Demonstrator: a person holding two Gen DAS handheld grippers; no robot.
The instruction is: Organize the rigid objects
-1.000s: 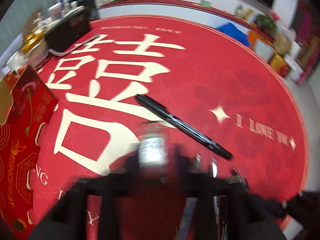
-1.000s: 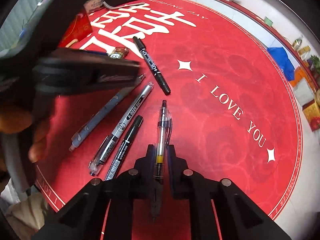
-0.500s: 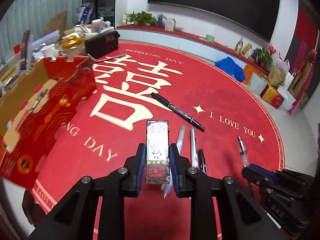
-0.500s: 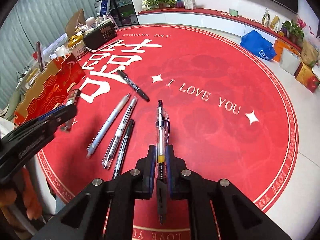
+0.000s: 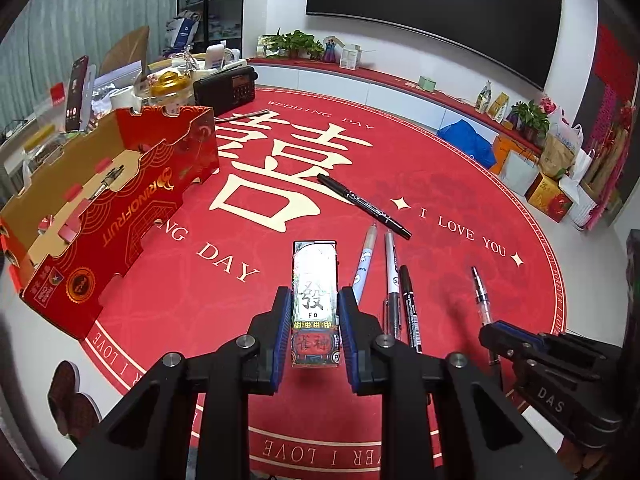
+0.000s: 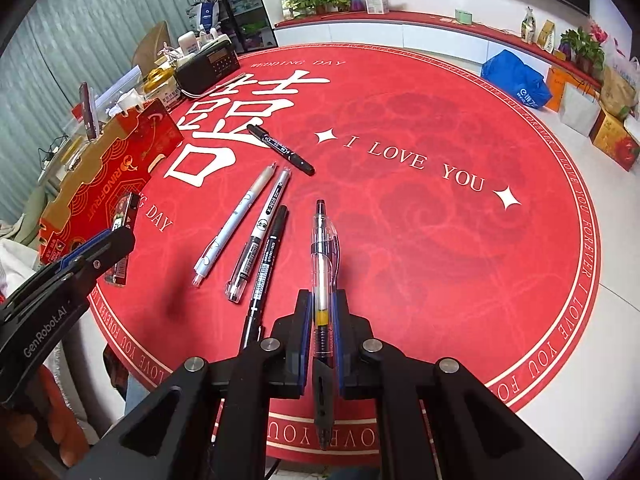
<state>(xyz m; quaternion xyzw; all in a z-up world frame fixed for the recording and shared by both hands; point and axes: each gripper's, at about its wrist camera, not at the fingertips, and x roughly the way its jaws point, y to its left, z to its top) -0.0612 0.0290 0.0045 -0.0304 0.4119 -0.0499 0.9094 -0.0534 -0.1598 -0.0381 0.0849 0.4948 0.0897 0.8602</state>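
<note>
Left gripper [image 5: 315, 330]: blue pads clamped on both sides of the printed slim box [image 5: 315, 300], which stands upright between them
Pens right of the claw: white pen [image 5: 365, 267], clear-capped pen [image 5: 391, 276] and short black marker [image 5: 410, 308], side by side on the red round mat [image 5: 440, 184]
Ahead and right: long black marker [image 5: 362, 205] lying diagonally, apart from the others
Far right: right gripper [image 5: 494, 334]; closed on a clear pen [image 5: 480, 296]
Left of the claw: red cardboard tray [image 5: 120, 220]; open-topped; a pen [image 5: 107, 181] inside
</note>
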